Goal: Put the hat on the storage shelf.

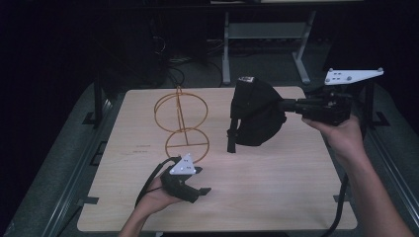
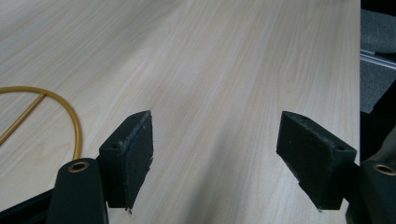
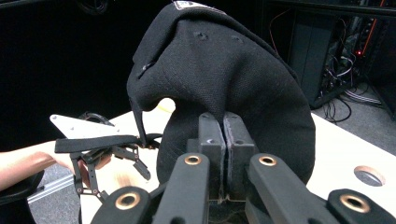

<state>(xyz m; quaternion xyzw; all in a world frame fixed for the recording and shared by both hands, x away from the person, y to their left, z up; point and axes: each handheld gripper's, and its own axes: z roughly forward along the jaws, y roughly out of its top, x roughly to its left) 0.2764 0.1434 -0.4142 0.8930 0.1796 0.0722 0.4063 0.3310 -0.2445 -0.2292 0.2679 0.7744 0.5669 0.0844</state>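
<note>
A black cap (image 1: 257, 113) hangs above the right half of the wooden table (image 1: 272, 197), its strap dangling down on its left side. My right gripper (image 1: 286, 104) comes in from the right, shut on the cap's brim. In the right gripper view the jaws (image 3: 223, 122) pinch the cap (image 3: 224, 70) together. An orange wire stand (image 1: 181, 123) with two rings stands upright to the left of the cap. My left gripper (image 1: 201, 180) rests low near the table's front, open, with bare wood between its jaws (image 2: 215, 135). The stand's base ring (image 2: 78, 135) lies to its left.
The table's right edge (image 2: 359, 70) drops to a grey floor and a metal rail. A round hole (image 3: 369, 175) sits in the tabletop near the right gripper. A grey desk frame (image 1: 267, 29) and cables stand behind the table in the dark.
</note>
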